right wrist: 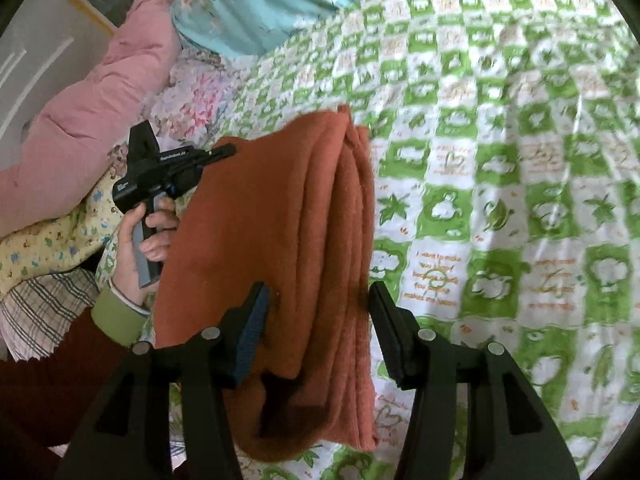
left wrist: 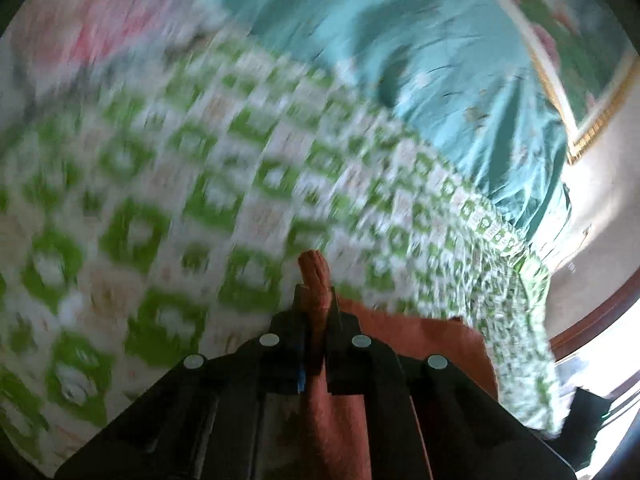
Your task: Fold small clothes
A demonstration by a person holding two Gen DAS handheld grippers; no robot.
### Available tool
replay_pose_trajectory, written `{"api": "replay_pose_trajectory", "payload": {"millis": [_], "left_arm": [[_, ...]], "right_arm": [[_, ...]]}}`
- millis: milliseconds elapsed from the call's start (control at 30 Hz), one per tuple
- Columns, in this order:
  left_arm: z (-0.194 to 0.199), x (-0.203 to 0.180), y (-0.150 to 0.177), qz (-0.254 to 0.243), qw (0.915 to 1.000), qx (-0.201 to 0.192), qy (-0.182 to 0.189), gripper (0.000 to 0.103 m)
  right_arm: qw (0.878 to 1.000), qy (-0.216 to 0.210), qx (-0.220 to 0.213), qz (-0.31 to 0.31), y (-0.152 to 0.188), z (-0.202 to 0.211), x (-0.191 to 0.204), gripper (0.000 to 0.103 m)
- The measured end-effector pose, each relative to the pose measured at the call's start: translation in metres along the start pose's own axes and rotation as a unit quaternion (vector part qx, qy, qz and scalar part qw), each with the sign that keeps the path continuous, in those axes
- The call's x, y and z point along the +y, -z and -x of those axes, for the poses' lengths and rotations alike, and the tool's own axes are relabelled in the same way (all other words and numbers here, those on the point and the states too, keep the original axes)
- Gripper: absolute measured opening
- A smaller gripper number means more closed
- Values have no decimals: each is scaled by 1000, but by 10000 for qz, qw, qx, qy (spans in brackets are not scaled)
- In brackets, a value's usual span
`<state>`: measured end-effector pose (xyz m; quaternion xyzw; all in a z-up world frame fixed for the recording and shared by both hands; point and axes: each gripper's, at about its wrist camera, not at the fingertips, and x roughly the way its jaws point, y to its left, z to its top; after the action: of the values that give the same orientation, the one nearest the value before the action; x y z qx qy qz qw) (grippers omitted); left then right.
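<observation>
A rust-orange fuzzy garment [right wrist: 280, 240], folded in several layers, hangs over the green-and-white checked bedcover [right wrist: 500, 200]. My left gripper [left wrist: 316, 296] is shut on an edge of the garment [left wrist: 316, 272], which pokes out between its fingers. In the right wrist view, a hand [right wrist: 132, 248] holds that left gripper [right wrist: 231, 150] at the garment's upper left corner. My right gripper [right wrist: 320, 312] stands open with the folded layers between its jaws. I cannot tell whether its pads touch the cloth. The left wrist view is blurred.
A teal quilt [right wrist: 248, 4] lies at the far side of the bed, and a pink padded quilt [right wrist: 100, 92] sits to the left. A yellow printed cloth [right wrist: 52, 240] and a plaid cloth [right wrist: 44, 308] lie under the hand. The bedcover's edge [left wrist: 532, 320] drops off at the right.
</observation>
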<state>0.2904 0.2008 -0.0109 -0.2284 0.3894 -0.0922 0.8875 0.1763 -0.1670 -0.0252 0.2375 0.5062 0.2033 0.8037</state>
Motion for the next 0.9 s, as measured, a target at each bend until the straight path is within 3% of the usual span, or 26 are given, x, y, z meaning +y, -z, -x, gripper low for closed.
{"api": "replay_pose_trajectory", "payload": {"millis": [67,133,167,300,467,633,667,733,800,900], "left_arm": [[-6,-11,4,-347,9987,25,-368,5],[-16,-15,11,-426,9951,324,-834,8],[-14,-14,12,-385,9951,337,-844,9],[29,-17,31,-265,9954,145,-906,31],[84,-38,76,-236,9968,79,-758,38],[108,-56,123,-271,9970,295,-655,43],[110,-57,128,-257,9970,341,-642,43],[108,-61,137,-327,9958,491,-702,43],[106,-64,140,-413,9944,576,-783,43],[109,-72,146,-546,9942,605,-698,43]], "right_arm": [[9999,70,-63,57,0,2,2,53],[9998,205,-74,15,-1,-1,2,53],[9997,201,-94,-29,-2,-1,1,53],[9996,104,-276,55,-12,5,10,53],[9997,-53,-220,54,-33,-9,18,42],[9997,25,121,-229,-48,-43,9,41],[9993,41,189,-326,-50,-50,6,39],[9989,-111,222,-398,-51,-55,5,14],[9991,-196,153,-357,-55,-47,12,11],[9977,-532,-422,31,-62,-5,38,11]]}}
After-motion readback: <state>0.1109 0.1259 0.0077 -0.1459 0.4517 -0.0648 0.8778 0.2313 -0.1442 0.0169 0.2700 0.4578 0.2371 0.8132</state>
